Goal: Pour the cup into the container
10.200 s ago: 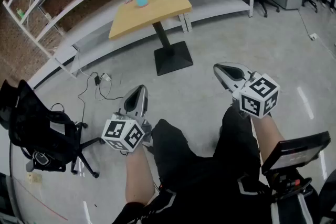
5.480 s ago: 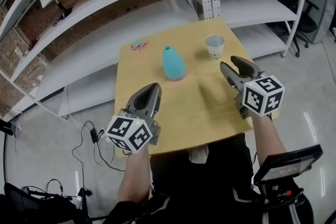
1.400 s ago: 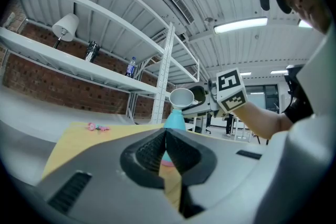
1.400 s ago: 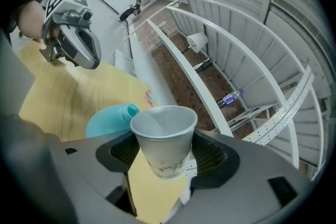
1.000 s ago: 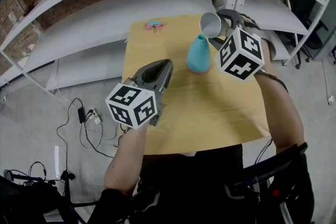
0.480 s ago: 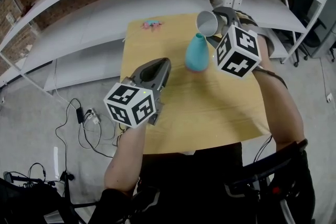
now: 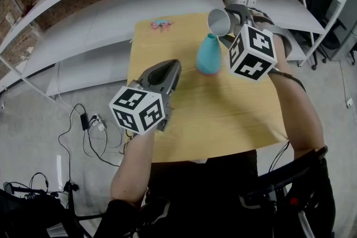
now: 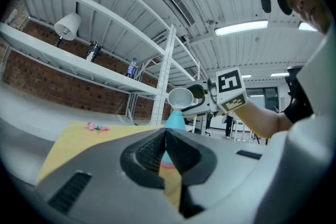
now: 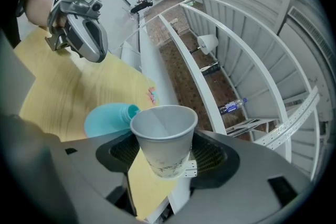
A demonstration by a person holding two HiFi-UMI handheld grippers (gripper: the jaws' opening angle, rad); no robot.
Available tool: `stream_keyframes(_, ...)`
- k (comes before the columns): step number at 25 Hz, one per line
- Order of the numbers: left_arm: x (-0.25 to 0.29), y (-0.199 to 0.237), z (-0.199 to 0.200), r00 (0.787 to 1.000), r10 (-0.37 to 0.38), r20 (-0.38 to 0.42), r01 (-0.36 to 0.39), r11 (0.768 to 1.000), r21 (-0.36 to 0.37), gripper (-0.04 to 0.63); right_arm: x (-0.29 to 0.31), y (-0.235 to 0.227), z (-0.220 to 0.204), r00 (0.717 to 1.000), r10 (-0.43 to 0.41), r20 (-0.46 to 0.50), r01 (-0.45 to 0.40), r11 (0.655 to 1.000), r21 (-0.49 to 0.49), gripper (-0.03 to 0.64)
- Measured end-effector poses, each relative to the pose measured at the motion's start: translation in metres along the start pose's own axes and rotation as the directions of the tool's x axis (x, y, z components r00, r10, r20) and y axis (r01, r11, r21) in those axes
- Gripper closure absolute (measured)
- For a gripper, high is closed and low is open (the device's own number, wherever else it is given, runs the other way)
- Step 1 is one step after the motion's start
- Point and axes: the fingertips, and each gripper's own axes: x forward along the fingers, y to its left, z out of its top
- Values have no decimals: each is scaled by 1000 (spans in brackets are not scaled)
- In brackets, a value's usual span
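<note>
Got the cup (image 7: 219,20) pinched in the wide-set jaws of the right gripper (image 7: 228,24), tipped at 1 o'clock off the teal container (image 7: 209,56) mouth. Roll slow, aiming the lip over that narrow neck. Leave the left gripper (image 7: 167,71), shut on nothing, parked at 7 o'clock.

White metal shelving (image 7: 100,19) lines a brick wall (image 7: 14,14) behind a wooden table (image 7: 223,114) on grey concrete floor (image 7: 39,136)

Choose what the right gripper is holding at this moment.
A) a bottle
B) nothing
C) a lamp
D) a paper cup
D: the right gripper has its jaws pressed on both sides of the paper cup, close to the blue vase.
</note>
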Motion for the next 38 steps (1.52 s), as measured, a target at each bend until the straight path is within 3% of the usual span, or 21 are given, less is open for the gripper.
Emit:
stream_keyframes(17,0,-1,1,1000,0,-3,0,1000,2,603,0,0,-1,1000,0,-1,0,1000,-12,304)
stream_keyframes(21,0,-1,-3,1000,-1,-6,1,1000,0,604,1,7,-4,999,39,37,-42,996,77,304)
stream_keyframes(27,-2,2,-4,1000,9,-10,-9,1000,-1,604,3,12,-16,991,78,107,-104,960,261,304)
stream_keyframes(30,-2,3,-4,1000,14,-13,-14,1000,-3,604,1,12,-31,985,94,146,-143,915,378,304)
stream_keyframes(32,-1,2,-5,1000,14,-16,-14,1000,-6,604,2,13,-44,978,108,180,-183,863,471,304)
stream_keyframes(38,0,-2,-12,1000,7,-24,-7,1000,-16,603,6,26,-88,944,116,309,-316,588,745,304)
